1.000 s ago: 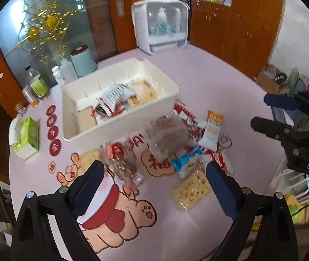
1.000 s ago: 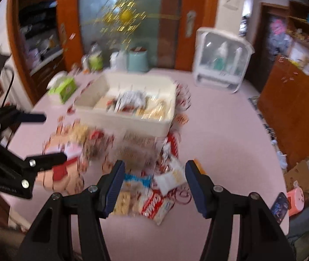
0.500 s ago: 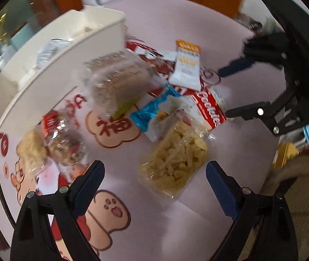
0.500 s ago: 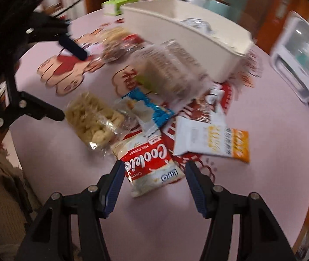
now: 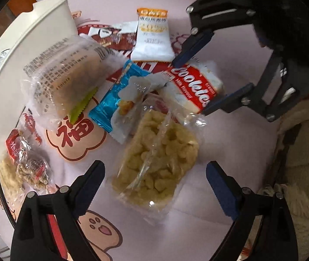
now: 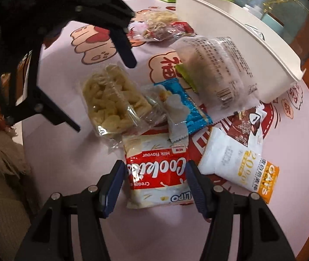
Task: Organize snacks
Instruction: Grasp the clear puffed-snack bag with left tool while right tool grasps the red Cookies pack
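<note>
The left gripper (image 5: 155, 178) hangs spread wide over the clear bag of puffed snacks (image 5: 157, 158), which lies between its fingers, untouched. The right gripper (image 6: 155, 181) stands released astride the red cookie packet (image 6: 157, 169), pads just beside its edges. That packet reads "Cookies", "Milk flavour", "LIPO". Beside the cookie packet lies a white-and-orange sachet (image 6: 239, 163) marked "OATS".
</note>
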Motion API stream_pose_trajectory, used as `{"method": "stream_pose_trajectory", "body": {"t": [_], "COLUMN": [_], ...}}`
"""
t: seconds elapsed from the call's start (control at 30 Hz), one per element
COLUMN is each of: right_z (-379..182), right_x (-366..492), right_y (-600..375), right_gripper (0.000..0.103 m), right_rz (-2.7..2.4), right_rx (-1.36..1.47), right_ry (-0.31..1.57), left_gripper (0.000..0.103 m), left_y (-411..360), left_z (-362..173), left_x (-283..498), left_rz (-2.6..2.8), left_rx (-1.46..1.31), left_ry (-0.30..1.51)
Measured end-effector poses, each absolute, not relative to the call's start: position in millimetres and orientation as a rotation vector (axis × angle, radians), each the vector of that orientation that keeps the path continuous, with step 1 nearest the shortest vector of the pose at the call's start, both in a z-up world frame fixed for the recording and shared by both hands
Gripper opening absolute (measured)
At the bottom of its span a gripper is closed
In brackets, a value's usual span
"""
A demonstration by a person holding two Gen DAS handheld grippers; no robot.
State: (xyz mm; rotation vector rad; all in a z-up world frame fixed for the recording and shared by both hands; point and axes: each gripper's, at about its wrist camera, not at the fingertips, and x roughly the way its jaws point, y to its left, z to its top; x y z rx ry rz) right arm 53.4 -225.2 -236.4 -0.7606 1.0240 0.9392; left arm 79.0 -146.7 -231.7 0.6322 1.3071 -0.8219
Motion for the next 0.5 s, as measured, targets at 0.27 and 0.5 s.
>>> {"method": "stream_pose_trajectory", "body": {"t": [0.27,0.5], "right_z": [-239.6,-233.3], "right_x": [59.4,50.5], "right_y": [-229.1,-230.5], "right_gripper": [0.058,0.046], "right_rz": [0.940,0.901], "right_rx": [-0.711,-0.709], "right_ry": [1.046,1.037], "left_gripper": [0.070,0.061], "left_y": [-155.1,-155.9], "left_z": [-243.8,-234.5], "left_x": [83.4,75.9], "left_rz": [-0.833,-0.762], "left_rx": [0.673,0.649], "left_ry": [1.323,1.311]}}
